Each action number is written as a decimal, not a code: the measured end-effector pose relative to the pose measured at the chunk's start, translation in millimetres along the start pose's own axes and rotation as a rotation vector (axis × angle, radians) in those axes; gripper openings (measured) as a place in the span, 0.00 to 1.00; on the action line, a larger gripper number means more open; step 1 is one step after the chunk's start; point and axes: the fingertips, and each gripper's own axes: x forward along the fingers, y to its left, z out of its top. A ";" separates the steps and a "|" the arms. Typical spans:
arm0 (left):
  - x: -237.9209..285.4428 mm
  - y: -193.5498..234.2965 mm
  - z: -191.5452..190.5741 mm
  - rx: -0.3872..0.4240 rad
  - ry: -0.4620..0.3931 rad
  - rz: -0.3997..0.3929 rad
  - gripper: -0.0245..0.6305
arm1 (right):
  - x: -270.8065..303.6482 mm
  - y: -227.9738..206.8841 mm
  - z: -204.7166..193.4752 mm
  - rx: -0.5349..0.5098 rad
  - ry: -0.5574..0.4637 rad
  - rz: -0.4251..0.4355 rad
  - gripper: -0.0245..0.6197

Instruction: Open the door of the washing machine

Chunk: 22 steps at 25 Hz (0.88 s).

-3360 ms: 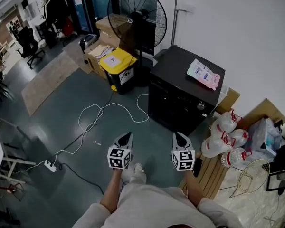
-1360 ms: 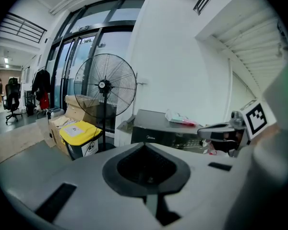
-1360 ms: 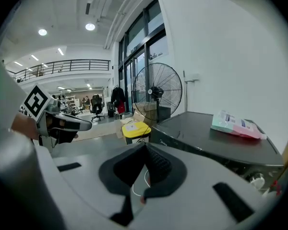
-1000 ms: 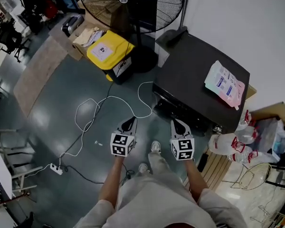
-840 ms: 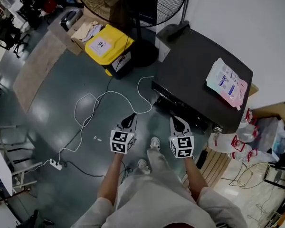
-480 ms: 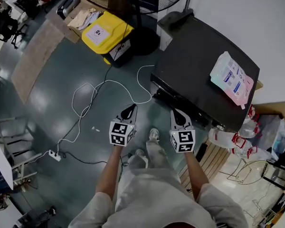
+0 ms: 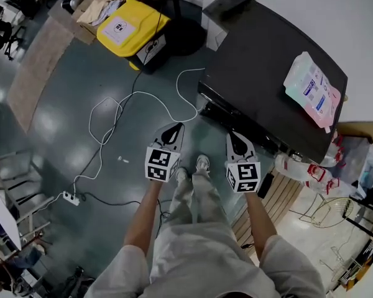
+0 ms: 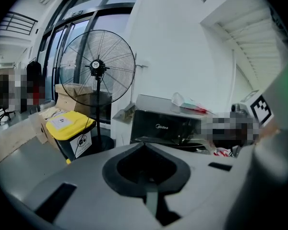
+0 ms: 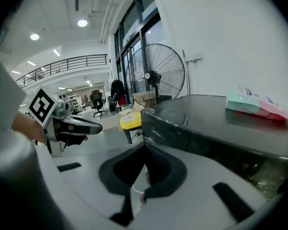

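— State of the left gripper [image 7: 173,129]?
— Closed. Grey, wedge-shaped jaws pressed tip to tip, nothing between. Hanging over the glossy grey-green floor [image 7: 62,104], left of the washing machine [image 7: 255,67] front.
— And the right gripper [image 7: 234,136]?
— Closed too, empty; ribbed dark pads [image 9: 170,174] meeting at a point. Near the machine's front, not touching.
— Where exactly, the washing machine?
— Straight ahead of both grippers, backed against the plain white wall [image 7: 360,17]. Boxy, black, smooth and mirror-like on top; shiny front panel lettered Midea.
— Anything on top?
— Flat, soft pouch [image 7: 315,90], pink and white, lying toward the wall side.
— Around it?
— Thin white cable [image 7: 176,82] looping loosely over the floor. Squat dark bin [image 7: 132,25] with a matte yellow lid further left. Round wire-caged fan [image 8: 97,66] on a slim pole behind that.
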 end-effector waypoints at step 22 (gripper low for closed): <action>57.6 11.0 -89.2 0.031 0.032 -0.072 0.05 | 40.1 10.5 -88.8 0.020 0.025 -0.030 0.04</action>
